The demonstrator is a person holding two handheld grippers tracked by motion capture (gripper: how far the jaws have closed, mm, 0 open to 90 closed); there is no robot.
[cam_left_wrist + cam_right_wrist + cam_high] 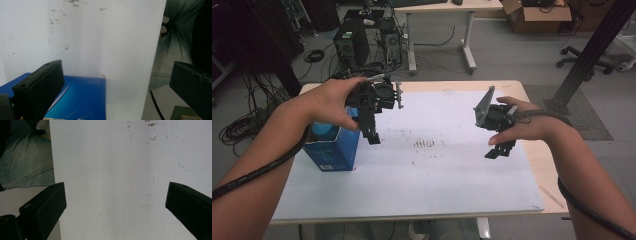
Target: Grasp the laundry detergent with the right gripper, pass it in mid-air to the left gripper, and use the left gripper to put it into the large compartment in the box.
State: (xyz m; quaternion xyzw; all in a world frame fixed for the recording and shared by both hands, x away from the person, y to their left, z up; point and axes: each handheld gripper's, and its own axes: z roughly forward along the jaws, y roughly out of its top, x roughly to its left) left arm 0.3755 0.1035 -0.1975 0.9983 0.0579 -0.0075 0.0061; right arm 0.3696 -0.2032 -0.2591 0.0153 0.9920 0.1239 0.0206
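Observation:
A blue box (333, 150) stands on the white sheet (427, 175) at the table's left side, its open top showing something light blue inside. My left gripper (373, 134) hangs just right of the box top and above the sheet, jaws wide apart and empty. In the left gripper view (117, 85) the blue box (82, 100) lies below the jaws, towards the left one. My right gripper (499, 150) hovers over the right part of the sheet, open and empty; in the right gripper view (116, 205) bare white sheet (112, 170) lies between its jaws.
The white sheet carries faint reddish marks (424, 144) in the middle. Wooden table edge (542, 160) shows at the right. Beyond the table stand computer towers (352, 45), tangled cables, a desk, a cardboard box (537, 17) and a black post (592, 50).

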